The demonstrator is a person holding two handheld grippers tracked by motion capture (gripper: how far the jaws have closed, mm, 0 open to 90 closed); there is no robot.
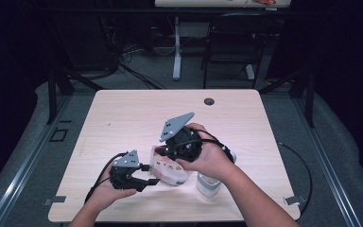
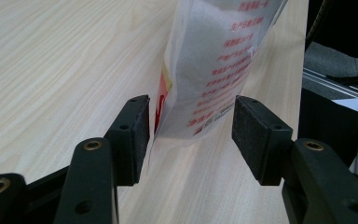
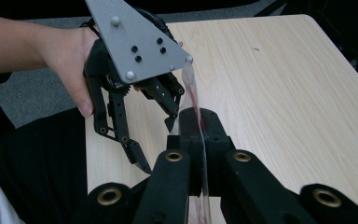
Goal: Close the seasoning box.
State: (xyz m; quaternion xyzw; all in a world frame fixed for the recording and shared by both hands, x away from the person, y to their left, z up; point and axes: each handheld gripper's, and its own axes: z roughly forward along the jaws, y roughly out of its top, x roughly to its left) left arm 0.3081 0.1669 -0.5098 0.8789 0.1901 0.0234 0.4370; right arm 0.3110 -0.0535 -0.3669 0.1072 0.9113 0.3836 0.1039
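Nearest to me, by the table's (image 1: 123, 109) near edge and a little left of its middle, my left gripper (image 1: 144, 182) stands with its jaws wide apart, and in the left gripper view the lower end of the plastic bag (image 2: 214, 65) hangs between the two pads (image 2: 256, 135) without either pressing on it; there is a clear gap on the right side, and the left pad sits just beside the film, where I cannot tell whether it touches. So on that side I have no grip on the bag. A little farther in, toward the middle of the table, my right gripper (image 3: 200, 154) is clamped tight on the bag's thin edge, and in the right gripper view the clear film with its red print runs up out of the closed jaws toward my other hand's gripper. The bag (image 1: 168, 168) is therefore carried by the right side alone, held over the table between the two grippers, its white contents sagging downward. Just to the right of it, near the near edge, stands a small white container (image 1: 208, 183), apart from the bag. I judge the bag is lifted and secured, while opening it or emptying it into the container is left to do. The far half of the table holds a small round grommet (image 1: 209, 101) near the far edge.
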